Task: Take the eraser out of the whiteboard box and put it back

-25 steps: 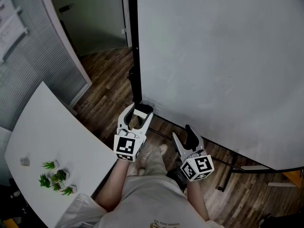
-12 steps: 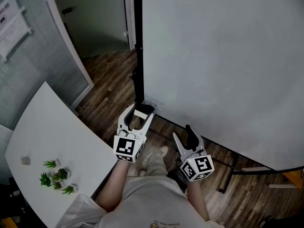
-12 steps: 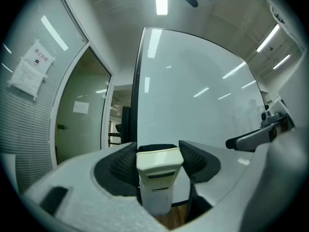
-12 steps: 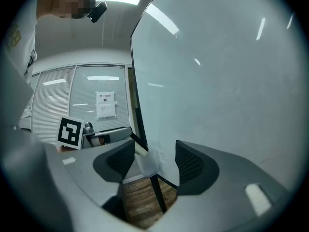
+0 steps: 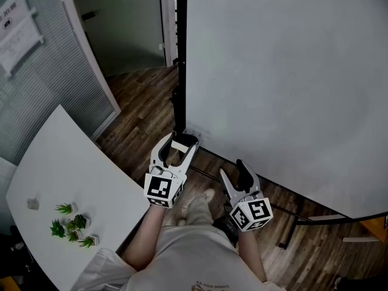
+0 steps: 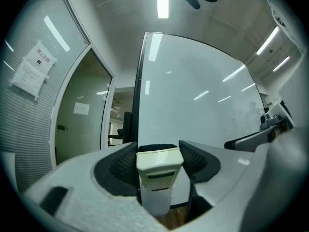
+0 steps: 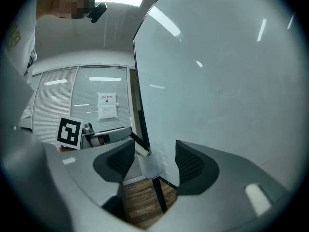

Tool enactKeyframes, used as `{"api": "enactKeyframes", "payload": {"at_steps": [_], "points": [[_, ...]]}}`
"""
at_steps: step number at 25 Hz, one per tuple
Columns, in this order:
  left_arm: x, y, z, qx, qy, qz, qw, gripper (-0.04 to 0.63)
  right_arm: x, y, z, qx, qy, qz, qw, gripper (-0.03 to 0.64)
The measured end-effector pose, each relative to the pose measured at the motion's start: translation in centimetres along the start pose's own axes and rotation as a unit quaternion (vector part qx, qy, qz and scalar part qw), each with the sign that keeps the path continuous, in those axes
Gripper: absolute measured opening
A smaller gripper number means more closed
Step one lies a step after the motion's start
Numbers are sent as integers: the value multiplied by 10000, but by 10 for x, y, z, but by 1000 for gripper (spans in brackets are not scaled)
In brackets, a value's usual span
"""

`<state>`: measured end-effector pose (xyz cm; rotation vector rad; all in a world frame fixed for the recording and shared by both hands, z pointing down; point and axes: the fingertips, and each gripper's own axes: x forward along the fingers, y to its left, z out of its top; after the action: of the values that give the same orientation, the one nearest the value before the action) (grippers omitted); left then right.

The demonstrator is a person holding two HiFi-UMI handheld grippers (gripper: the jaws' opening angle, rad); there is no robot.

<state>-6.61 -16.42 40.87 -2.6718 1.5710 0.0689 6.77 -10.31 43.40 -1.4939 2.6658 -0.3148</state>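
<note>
My left gripper is shut on the cream eraser, which stands upright between the black pads in the left gripper view, the eraser filling the gap. It is held level by the whiteboard's lower left corner. The small translucent whiteboard box hangs at that corner, and the eraser's tip shows just left of it. My right gripper stands open and empty a little right of the left one, its jaws framing the box from a distance.
A white table with small green plants stands at the left. The whiteboard's black stand legs cross the wooden floor. A glass partition and a doorway lie beyond at upper left.
The left gripper with the eraser has edged slightly up toward the board's corner. The right gripper has kept still.
</note>
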Motion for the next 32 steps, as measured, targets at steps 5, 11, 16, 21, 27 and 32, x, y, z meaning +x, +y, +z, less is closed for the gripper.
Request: {"api": "enactKeyframes", "payload": {"at_steps": [5, 11, 16, 21, 27, 32], "points": [[-4, -5, 5, 6, -58, -66, 10000, 267, -1, 3, 1, -21, -16, 20, 10000, 262], [-8, -7, 11, 39, -87, -72, 9999, 267, -3, 6, 2, -34, -22, 41, 10000, 262], [-13, -9, 16, 66, -121, -51, 9999, 267, -4, 9, 2, -50, -27, 88, 9999, 262], [-19, -9, 21, 68, -170, -24, 9998, 267, -5, 12, 3, -57, -39, 118, 9999, 262], [-26, -10, 25, 86, -196, -13, 9998, 267, -9, 16, 3, -66, -40, 139, 9999, 261], [-30, -10, 24, 79, -204, -3, 9998, 267, -11, 20, 1, -80, -52, 154, 9998, 262]]}}
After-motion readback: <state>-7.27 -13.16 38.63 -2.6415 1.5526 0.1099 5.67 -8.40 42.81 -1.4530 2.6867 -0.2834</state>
